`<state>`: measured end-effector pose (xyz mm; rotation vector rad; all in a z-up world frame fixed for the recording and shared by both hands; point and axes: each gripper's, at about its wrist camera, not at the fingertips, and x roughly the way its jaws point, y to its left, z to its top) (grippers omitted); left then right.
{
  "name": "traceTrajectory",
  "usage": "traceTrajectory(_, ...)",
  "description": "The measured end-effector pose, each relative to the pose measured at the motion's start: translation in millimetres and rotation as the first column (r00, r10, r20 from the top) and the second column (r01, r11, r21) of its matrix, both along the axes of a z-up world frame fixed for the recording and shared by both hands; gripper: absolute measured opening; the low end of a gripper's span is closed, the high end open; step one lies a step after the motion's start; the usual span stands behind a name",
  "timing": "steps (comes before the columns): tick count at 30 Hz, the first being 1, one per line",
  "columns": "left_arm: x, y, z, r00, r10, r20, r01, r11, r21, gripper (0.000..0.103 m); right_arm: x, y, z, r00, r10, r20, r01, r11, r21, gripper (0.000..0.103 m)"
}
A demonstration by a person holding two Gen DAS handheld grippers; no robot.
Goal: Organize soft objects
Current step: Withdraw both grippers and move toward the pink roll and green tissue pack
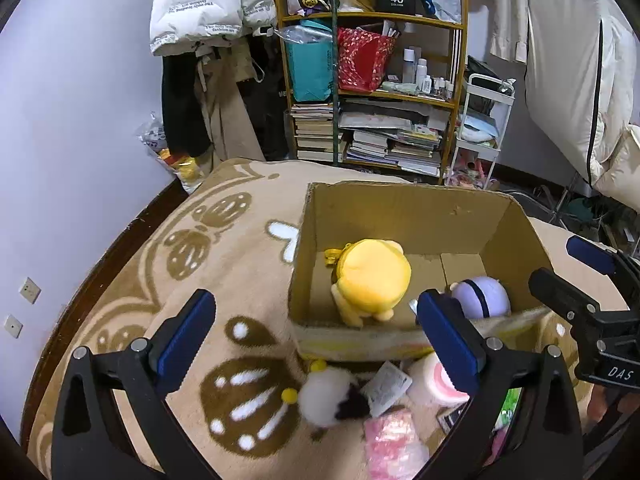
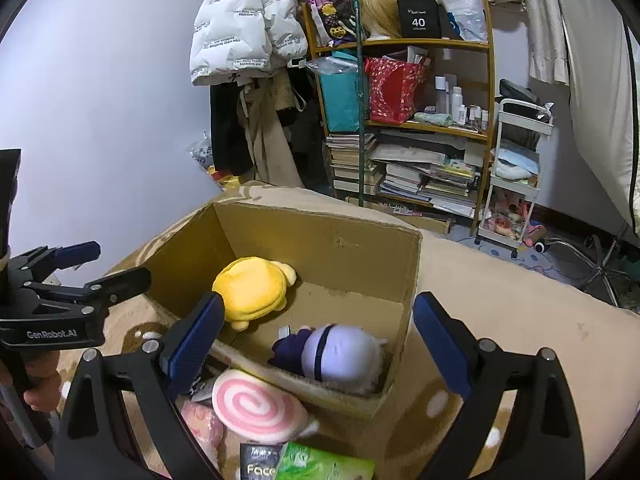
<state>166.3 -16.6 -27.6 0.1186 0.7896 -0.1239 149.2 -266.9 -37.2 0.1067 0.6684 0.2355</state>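
Soft toys are being gathered into a cardboard box [image 1: 400, 208] that is set on a patterned blanket [image 1: 224, 280], so the sorting is judged to be partway done. Furthest left, the left gripper [image 1: 316, 336] is held with its jaws wide apart and nothing between the pads, tilted down over the blanket just in front of the box; a white-and-black plush [image 1: 332, 398] with yellow bobbles is seen below it, probably the next thing to be collected. Inside the box, a yellow plush [image 1: 372, 276] is laid against the left wall, which leaves the floor beside it free. Next to it, a purple plush [image 2: 340, 354] is tucked into the near right corner (its face is turned away, so little more can be told). Outside the near wall, a pink spiral cushion [image 2: 256, 406], a pink packet [image 1: 394, 440] and a green packet [image 2: 324, 464] are left waiting in a loose pile. Furthest right, the right gripper [image 2: 320, 334] is also held wide open and empty above the near edge of the box.
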Motion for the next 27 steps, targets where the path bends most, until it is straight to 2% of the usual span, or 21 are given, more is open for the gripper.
traceTrajectory(20, -101, 5, 26, 1.0, -0.011, -0.017, 0.012, 0.999, 0.035, 0.1, -81, -22, 31, 0.997, -0.056, -0.043, 0.058, 0.997, 0.05, 0.1)
traceTrajectory(27, -125, 7, 25, 0.998, -0.025, -0.052, 0.024, 1.0, -0.019, 0.1, -109, -24, 23, 0.994, -0.073, -0.078, 0.08, 0.994, 0.08, 0.1)
